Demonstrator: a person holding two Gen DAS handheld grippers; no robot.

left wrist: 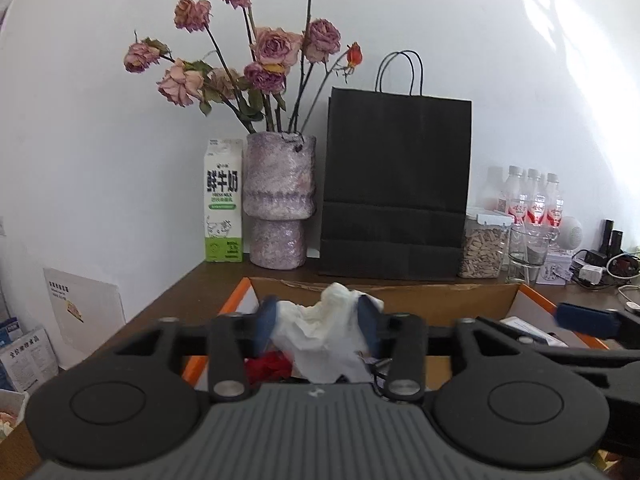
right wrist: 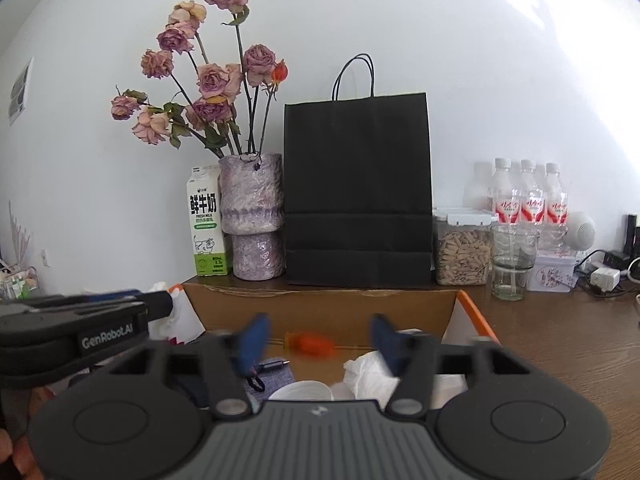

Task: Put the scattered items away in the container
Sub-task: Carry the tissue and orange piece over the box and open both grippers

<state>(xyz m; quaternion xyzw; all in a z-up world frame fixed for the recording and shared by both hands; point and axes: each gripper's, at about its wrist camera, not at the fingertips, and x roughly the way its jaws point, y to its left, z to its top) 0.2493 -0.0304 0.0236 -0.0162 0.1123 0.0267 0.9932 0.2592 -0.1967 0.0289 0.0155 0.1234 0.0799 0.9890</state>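
Left wrist view: left gripper (left wrist: 318, 326) over open brown cardboard box with orange-edged flaps (left wrist: 440, 300).
Claw state: jaws apart, blue pads (left wrist: 267, 322) flanking crumpled white tissue (left wrist: 328, 332); pads look clear of it, so likely a release, tissue dropping in.
Box contents: red crumpled item (left wrist: 268, 364) under the tissue, near left.
Why here: both grippers sit above the opening so items fall inside, not on wooden table (left wrist: 192, 292).
Right wrist view: right gripper (right wrist: 318, 340) over same box, jaws wide apart, nothing clamped.
Below it: orange-handled tool (right wrist: 314, 343) by far wall, white paper cup (right wrist: 300, 392), more tissue near right.
Background: black paper bag (right wrist: 358, 192), untouched.
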